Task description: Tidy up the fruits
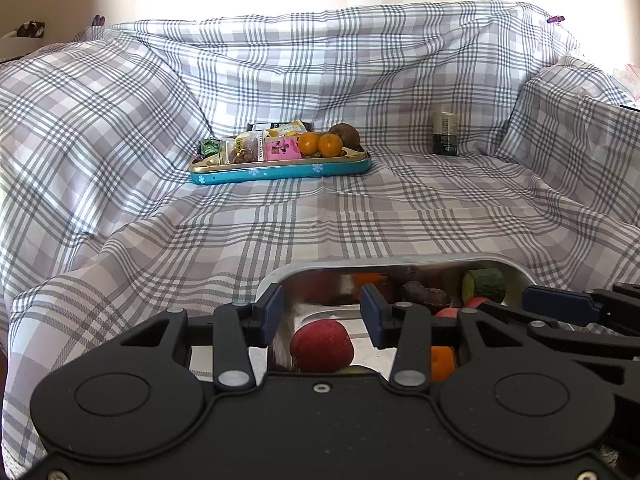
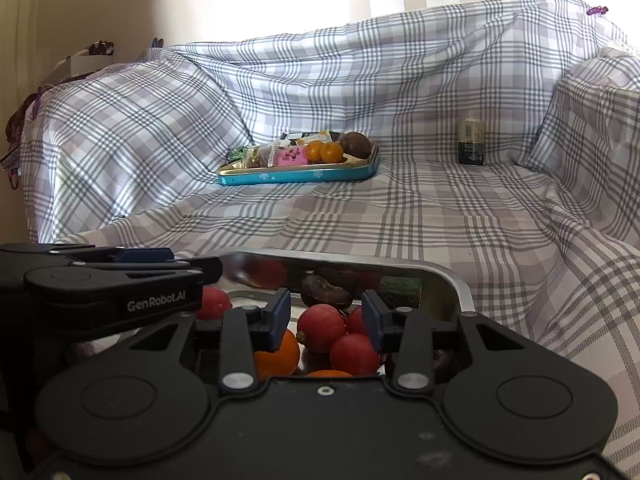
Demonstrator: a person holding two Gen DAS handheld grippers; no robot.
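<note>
Two grippers hang over a shiny metal tray [image 2: 460,280] that sits on a checked cloth [image 1: 360,216]. The left gripper [image 1: 322,312] has its jaws wide apart and holds nothing. A red fruit [image 1: 321,345] lies in the tray right between those jaws, just below them, not touched. The right gripper [image 2: 326,320] is also wide open with nothing in it. Round red fruits [image 2: 320,328] lie between and under its jaws, and an orange [image 2: 280,354] sits under its left finger. A dark brown fruit [image 2: 326,291] and a green piece [image 2: 400,290] lie just past the jaws. Far ahead of both grippers a blue tin tray [image 1: 280,171] holds small oranges [image 1: 320,144], a brown fruit [image 1: 346,134] and snack packets [image 1: 280,148]. A small dark jar [image 1: 445,134] stands off to its right.
</note>
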